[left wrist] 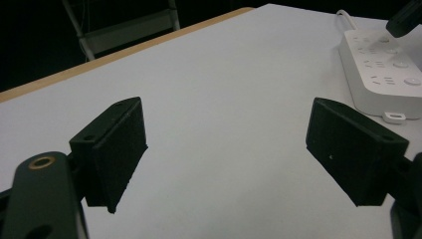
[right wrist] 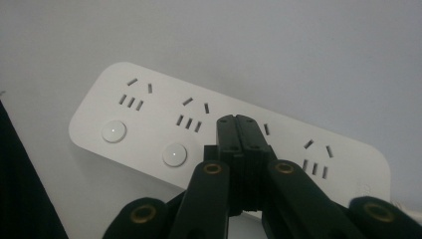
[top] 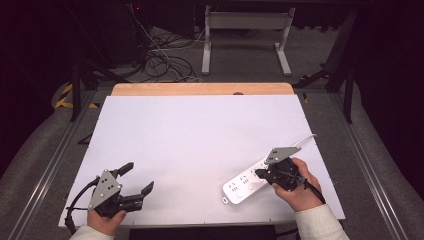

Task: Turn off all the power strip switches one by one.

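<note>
White power strip (top: 246, 184) lies on the surface (top: 190, 140). Right hand-held gripper (right wrist: 237, 119) is over its middle sockets, jaws pressed together, empty. Left hand-held gripper (top: 138, 178) sits well left of the strip, jaws spread.

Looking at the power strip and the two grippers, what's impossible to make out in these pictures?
- Power strip, right gripper view: the shut right gripper covers the third outlet and any button beside it, so touching or hovering is unclear.
- Power strip, left gripper view: its far end is cut off by the right edge.
- Cable, high view: it leaves the table's edge; where it ends is unseen.
- High view: button states are too small to tell.
</note>
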### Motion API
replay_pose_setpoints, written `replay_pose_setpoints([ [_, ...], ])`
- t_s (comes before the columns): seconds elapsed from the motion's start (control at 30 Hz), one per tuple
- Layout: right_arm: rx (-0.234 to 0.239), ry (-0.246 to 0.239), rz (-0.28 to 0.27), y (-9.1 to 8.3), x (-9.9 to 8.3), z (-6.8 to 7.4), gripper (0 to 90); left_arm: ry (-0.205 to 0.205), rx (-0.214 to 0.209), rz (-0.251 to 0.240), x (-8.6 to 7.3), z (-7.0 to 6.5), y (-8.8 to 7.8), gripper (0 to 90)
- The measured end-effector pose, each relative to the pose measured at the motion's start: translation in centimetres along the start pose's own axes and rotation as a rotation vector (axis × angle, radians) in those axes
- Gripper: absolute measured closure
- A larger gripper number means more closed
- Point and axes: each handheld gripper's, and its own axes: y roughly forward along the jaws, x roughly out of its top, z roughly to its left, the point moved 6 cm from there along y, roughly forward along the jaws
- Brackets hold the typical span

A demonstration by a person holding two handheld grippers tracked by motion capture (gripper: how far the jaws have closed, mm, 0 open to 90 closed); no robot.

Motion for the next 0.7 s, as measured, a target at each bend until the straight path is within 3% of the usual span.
replay_pose_setpoints([
  [0.47, -0.023, 0.015, 0.112, 1.2, -1.3, -0.2, 90.0, 0.0, 0.0, 0.001, 0.0, 0.0, 0.0, 16.7],
  [0.7, -0.026, 0.022, 0.14, 1.4, -1.3, -0.1, 90.0, 0.0, 0.0, 0.001, 0.0, 0.0, 0.0, 16.7],
])
